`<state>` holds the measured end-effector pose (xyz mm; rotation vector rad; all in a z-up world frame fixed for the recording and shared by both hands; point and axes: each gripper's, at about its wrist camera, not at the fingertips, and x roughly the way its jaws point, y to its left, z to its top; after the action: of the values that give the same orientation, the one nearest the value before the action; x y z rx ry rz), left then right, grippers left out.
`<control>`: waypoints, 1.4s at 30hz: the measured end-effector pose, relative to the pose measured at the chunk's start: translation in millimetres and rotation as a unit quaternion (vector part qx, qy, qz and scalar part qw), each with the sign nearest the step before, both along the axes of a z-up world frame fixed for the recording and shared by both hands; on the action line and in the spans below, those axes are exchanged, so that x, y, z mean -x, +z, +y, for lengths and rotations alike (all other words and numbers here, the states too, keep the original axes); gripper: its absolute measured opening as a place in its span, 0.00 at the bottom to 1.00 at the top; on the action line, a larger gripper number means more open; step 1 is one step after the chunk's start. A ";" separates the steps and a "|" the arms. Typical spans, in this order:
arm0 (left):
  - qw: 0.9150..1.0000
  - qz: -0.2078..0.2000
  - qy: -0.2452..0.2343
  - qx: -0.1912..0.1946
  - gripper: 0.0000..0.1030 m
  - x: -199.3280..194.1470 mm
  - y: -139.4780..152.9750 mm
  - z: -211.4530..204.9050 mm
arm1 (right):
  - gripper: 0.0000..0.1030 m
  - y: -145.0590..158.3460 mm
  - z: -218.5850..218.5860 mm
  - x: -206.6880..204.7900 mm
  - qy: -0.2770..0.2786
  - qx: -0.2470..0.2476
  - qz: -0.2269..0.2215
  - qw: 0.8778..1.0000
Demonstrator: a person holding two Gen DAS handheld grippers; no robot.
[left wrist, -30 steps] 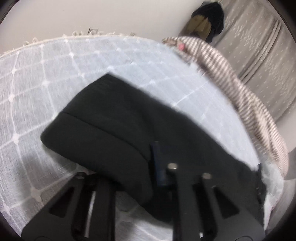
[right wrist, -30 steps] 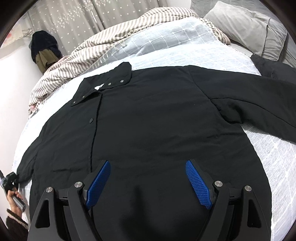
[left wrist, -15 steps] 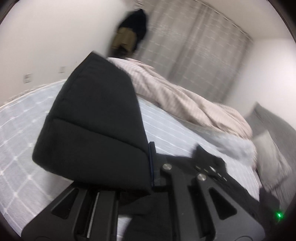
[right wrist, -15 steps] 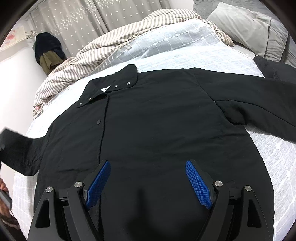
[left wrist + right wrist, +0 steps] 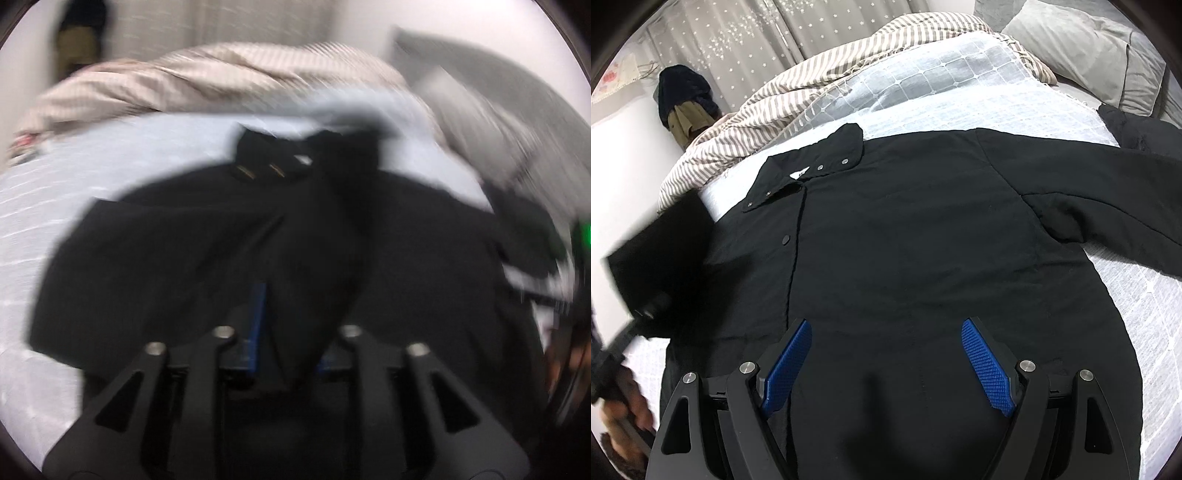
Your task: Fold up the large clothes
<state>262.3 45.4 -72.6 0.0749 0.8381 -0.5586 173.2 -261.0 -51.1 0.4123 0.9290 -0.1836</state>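
Left wrist view is a blur: my left gripper (image 5: 291,325) has swung the black jacket's (image 5: 923,240) sleeve (image 5: 332,229) in over the chest, and its jaws are opening with the cuff still between them. My right gripper (image 5: 886,354) stays released and empty, jacket body spread beneath it. Collar tag (image 5: 799,173) is unreadable.

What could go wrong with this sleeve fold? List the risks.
1. The left gripper is opening with the sleeve between its jaws, in a blurred view; the sleeve may land bunched or crooked on the black jacket.
2. The right gripper hangs open, pinning nothing, so the jacket could shift.
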 end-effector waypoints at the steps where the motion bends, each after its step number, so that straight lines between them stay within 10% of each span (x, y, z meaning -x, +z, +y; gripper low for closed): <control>1: 1.000 0.004 -0.014 -0.011 0.51 5.5 -5.6 -2.7 | 0.82 -0.3 0.9 -0.5 0.002 0.001 0.000 1.000; 7: 1.000 -0.019 -0.008 -0.006 0.77 31.2 7.3 30.1 | 0.82 -1.9 13.7 -6.7 0.047 -0.034 -0.017 0.998; 14: 0.985 -0.035 0.119 0.118 0.77 19.3 29.3 127.9 | 0.82 -9.1 54.2 -26.1 0.174 -0.235 -0.042 0.955; 23: 0.961 -0.018 0.241 0.135 0.77 -4.6 -1.5 181.5 | 0.72 -64.6 107.3 -65.4 0.162 -0.291 0.049 0.942; 27: 0.956 -0.028 0.264 0.129 0.71 -13.7 -7.5 177.7 | 0.11 -58.3 115.7 -83.5 0.160 -0.275 0.043 0.947; 35: 0.957 -0.015 0.247 0.153 0.52 -18.2 -19.9 173.9 | 0.11 39.6 85.6 -102.8 0.165 -0.097 -0.076 0.978; 42: 0.969 0.052 0.238 0.052 0.43 -37.8 -65.2 141.2 | 0.11 -1.6 64.8 -110.6 0.146 -0.042 -0.020 0.988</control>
<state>300.1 186.6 -137.8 -0.2488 0.8906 -0.1534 283.9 -196.2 -52.8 0.3520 0.9480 0.1319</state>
